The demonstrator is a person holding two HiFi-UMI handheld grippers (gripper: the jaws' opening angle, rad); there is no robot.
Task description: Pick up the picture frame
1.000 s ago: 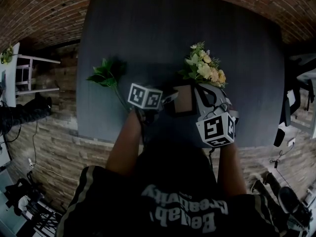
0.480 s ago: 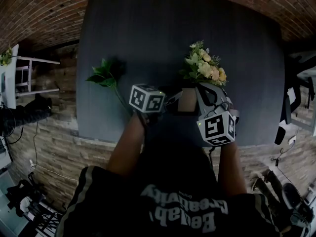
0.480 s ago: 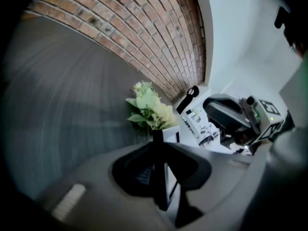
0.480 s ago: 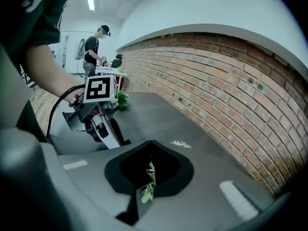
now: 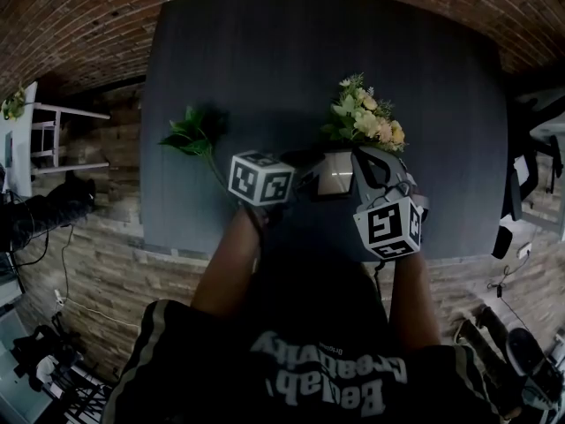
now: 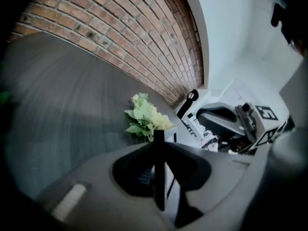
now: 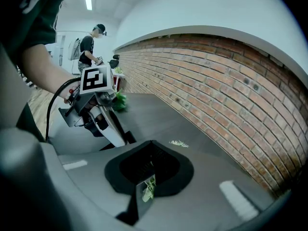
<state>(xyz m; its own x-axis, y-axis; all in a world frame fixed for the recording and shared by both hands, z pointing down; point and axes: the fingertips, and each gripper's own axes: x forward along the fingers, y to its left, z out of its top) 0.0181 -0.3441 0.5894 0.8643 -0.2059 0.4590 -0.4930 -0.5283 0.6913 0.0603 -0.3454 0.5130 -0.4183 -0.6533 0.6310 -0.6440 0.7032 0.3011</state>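
Note:
The picture frame is a small dark-edged frame with a glass front, held over the dark table near its front edge. My left gripper grips its left edge; its jaws have just been closing, and the thin edge of the frame stands upright between them. My right gripper is shut on the right edge, where the glass of the frame mirrors flowers inside the jaw hollow. Each gripper shows in the other's view: the right gripper and the left gripper.
A bouquet of pale yellow flowers lies just behind the frame. A green leaf sprig lies to the left. A brick wall runs along the table's far side. A person stands far off in the room.
The left gripper closed on the frame's left edge and rose a little. The frame now stands steeper and looks shorter from above. The right gripper has kept its place.

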